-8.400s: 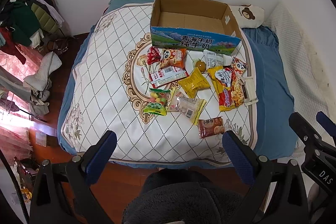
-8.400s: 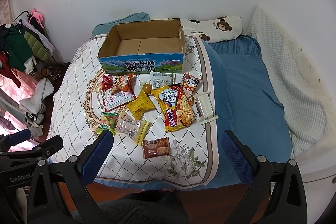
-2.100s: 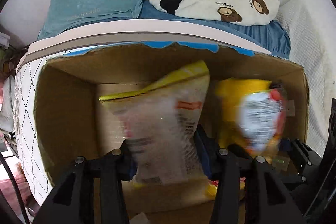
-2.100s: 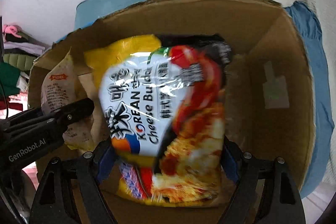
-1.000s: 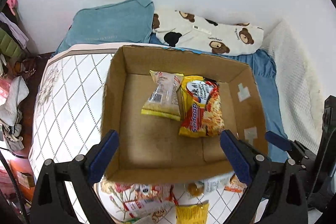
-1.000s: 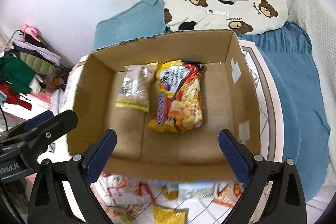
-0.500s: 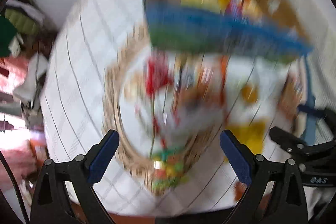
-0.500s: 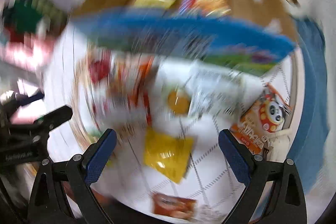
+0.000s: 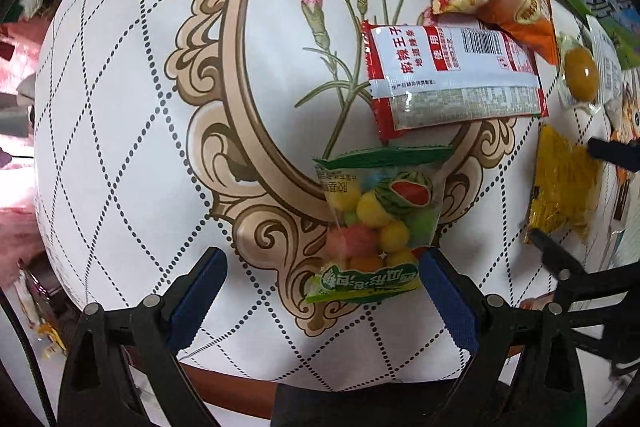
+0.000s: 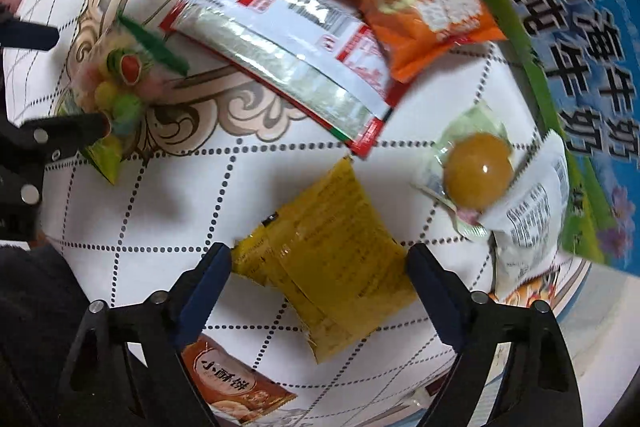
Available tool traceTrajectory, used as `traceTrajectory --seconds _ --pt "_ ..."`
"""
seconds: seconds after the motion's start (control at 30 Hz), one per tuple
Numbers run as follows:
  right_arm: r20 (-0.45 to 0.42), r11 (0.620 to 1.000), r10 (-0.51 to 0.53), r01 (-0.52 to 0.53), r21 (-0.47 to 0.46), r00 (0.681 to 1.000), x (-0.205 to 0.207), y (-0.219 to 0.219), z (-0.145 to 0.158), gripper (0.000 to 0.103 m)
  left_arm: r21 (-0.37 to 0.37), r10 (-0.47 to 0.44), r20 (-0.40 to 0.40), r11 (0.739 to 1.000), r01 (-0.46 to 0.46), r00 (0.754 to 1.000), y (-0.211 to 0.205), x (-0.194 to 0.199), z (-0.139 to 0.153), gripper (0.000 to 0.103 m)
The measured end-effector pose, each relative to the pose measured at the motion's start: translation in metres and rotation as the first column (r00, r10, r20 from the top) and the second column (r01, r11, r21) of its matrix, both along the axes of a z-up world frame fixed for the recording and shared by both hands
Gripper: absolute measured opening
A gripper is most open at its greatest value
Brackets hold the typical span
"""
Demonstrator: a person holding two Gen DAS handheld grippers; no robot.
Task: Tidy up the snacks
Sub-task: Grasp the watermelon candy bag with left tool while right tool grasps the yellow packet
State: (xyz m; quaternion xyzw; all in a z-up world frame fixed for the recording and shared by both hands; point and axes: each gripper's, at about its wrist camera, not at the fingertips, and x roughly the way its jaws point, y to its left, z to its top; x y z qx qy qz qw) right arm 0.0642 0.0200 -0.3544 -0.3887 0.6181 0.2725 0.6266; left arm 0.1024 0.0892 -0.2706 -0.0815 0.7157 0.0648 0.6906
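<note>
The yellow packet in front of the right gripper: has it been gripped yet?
No. The yellow packet lies flat on the bedspread between the wide-open fingers of the right gripper, which are not pressing on it.

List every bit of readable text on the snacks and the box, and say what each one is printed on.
"麻辣王子" on the red and white packet.
"小酥饼" on the brown biscuit packet.
"纯牛奶" in large characters on the blue milk box; the line above it is cut off.
Fruit candy bag: green label characters upside down and blurred.
Yellow packet, barcodes and fine print: too small to read.
</note>
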Motion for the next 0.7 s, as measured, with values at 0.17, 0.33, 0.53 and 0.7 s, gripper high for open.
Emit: traceTrajectory --seconds 0.17,0.33,0.53,0.7 --pt "-0.049 0.972 -0.232 0.234 0.029 0.971 0.024 -0.014 0.007 0.064 -0.031 0.005 0.015 1.000 -0.005 1.000 0.002 0.002 -0.003 0.098" --pt "-0.162 0.770 -0.596 0.617 0.164 0.787 0.049 -0.067 0.014 0.061 -0.055 -0.004 0.009 0.998 0.005 1.000 -0.002 0.001 -0.012 0.098" --pt "-0.423 0.406 -0.782 0.889 0.211 0.458 0.055 -0.132 0.003 0.065 -0.064 0.012 0.031 0.998 -0.010 0.999 -0.005 0.004 -0.032 0.071" --pt "-0.328 0.614 -0.658 0.735 0.288 0.678 0.043 -0.124 0.020 0.071 -0.061 -0.066 0.058 0.996 0.070 0.996 -0.025 0.018 -0.031 0.051"
